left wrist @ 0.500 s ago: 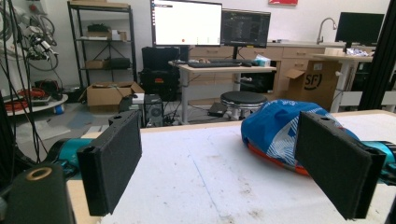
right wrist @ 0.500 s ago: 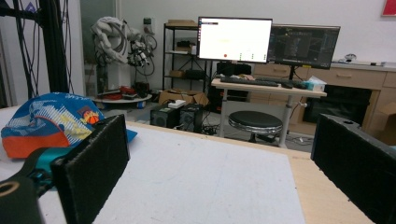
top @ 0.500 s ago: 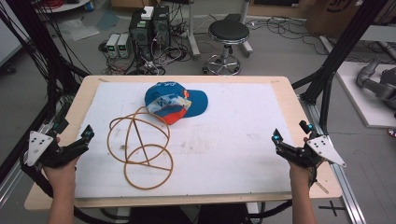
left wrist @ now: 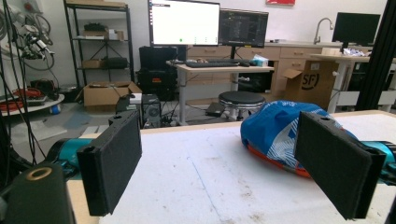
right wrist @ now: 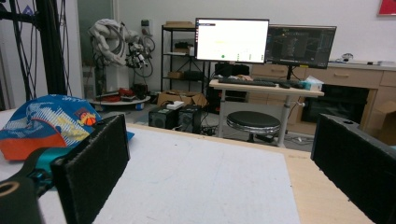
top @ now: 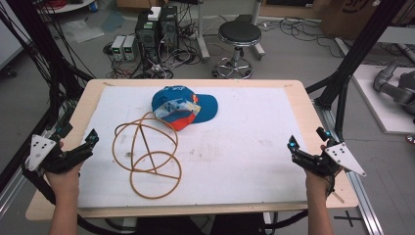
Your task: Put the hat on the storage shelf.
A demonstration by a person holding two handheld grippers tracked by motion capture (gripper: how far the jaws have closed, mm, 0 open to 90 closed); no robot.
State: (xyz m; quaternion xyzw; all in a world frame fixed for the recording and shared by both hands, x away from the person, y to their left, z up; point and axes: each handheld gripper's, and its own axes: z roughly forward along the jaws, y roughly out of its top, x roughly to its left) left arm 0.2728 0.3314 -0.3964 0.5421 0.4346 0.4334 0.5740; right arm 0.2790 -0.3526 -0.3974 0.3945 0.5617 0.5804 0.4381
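A blue cap (top: 182, 107) with orange and white patterning lies on the white mat (top: 235, 142) near the table's far middle. A tan cord (top: 147, 154) lies looped in several rings just in front of it, to the left. My left gripper (top: 87, 142) rests open at the mat's left edge, nothing between its jaws. My right gripper (top: 298, 149) rests open near the mat's right edge, also empty. In the left gripper view the cap (left wrist: 280, 135) sits ahead between the pads (left wrist: 112, 165). In the right gripper view the cap (right wrist: 51, 123) lies far left.
The wooden table (top: 313, 122) borders the mat on all sides. Black frame posts (top: 352, 54) rise at both sides of the table. A round stool (top: 239, 41) and computer boxes (top: 156, 29) stand on the floor beyond the far edge.
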